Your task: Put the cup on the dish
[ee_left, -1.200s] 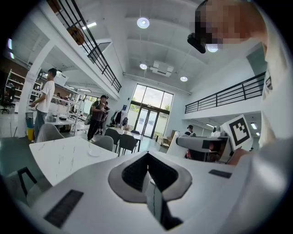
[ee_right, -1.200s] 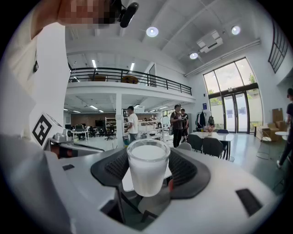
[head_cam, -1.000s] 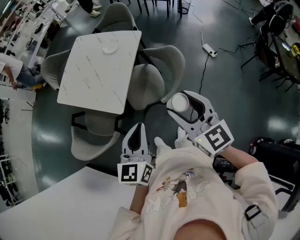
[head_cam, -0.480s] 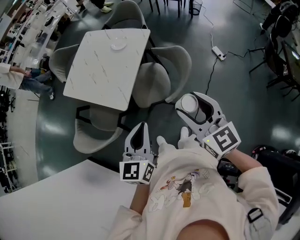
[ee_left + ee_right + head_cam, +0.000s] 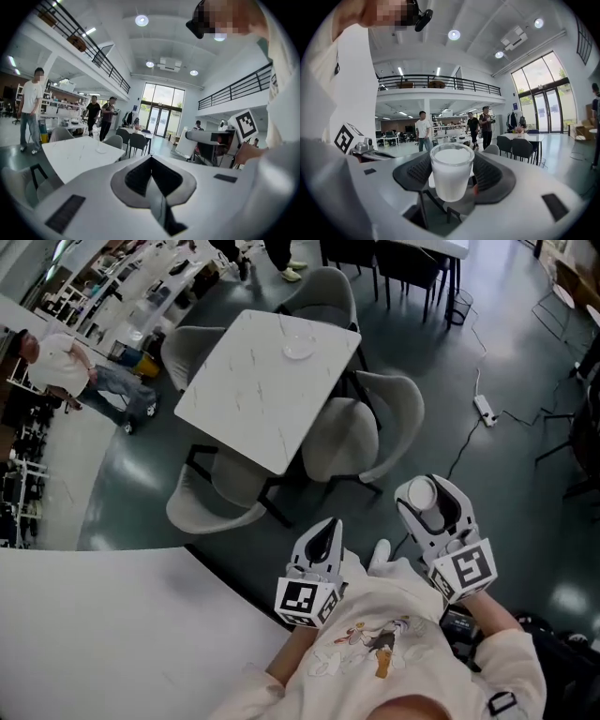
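A small white cup (image 5: pixel 451 171) stands upright between the dark pads of my right gripper (image 5: pixel 452 174), which is shut on it. In the head view the cup (image 5: pixel 422 494) and right gripper (image 5: pixel 433 507) hang over the dark floor at the lower right. My left gripper (image 5: pixel 322 542) is held close to my chest with its jaws together and nothing in them; the left gripper view shows its pads (image 5: pixel 136 176) meeting. A small pale dish (image 5: pixel 298 349) lies near the far end of a white marble table (image 5: pixel 253 399), well ahead and to the left.
Grey chairs (image 5: pixel 354 437) ring the marble table. A white tabletop (image 5: pixel 103 634) fills the lower left. A power strip with cable (image 5: pixel 485 409) lies on the floor at the right. People (image 5: pixel 66 371) stand by shelves at the far left. Dark chairs (image 5: pixel 412 263) stand at the top.
The view has swung: the marble table and dish now sit further right and lower in the frame. Both grippers have shifted right and down, the cup still held.
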### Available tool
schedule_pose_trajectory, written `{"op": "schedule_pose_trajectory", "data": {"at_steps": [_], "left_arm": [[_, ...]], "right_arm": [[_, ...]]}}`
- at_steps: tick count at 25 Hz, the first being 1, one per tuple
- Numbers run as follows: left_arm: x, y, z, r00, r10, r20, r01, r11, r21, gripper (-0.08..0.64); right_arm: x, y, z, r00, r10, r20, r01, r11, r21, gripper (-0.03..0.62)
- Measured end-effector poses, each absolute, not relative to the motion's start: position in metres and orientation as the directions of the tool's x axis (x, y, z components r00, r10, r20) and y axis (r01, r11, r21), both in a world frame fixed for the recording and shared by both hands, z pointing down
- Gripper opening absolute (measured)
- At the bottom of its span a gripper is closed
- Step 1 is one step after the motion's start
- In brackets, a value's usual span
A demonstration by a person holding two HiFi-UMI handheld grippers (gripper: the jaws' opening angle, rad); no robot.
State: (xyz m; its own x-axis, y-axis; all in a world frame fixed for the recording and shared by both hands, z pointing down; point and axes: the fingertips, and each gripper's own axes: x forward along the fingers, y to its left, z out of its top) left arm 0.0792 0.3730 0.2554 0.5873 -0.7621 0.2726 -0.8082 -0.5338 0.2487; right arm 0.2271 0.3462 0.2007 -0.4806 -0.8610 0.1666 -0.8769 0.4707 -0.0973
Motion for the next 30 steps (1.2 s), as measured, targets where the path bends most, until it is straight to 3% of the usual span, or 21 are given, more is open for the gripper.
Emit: {"op": "schedule_pose_trajectory", "data": {"at_steps": [4,11,30], "left_arm": [[0.099,0.393,0.266,0.614,-0.731,0.296,-0.788,-0.554,0.267,0.003],[0.088,0.380,0.242,0.580,-0.783,0.226,-0.812,-0.530,0.245,0.003],[-0.009,0.275,0.248,0.557,-0.804,0.211,-0.824,-0.500,0.268,0.003]], "right_arm": [[0.226,0.359,0.208,-0.496,-0.852,0.169,-0.868,0.485,-0.101,0.272],[0.214,0.359,0.199,-0.527,-0.837,0.146,-0.850,0.518,-0.097,0.272],[0.119,0.252,0.211,-0.552,-0.813,0.186,-0.833,0.546,-0.088,0.272]]}}
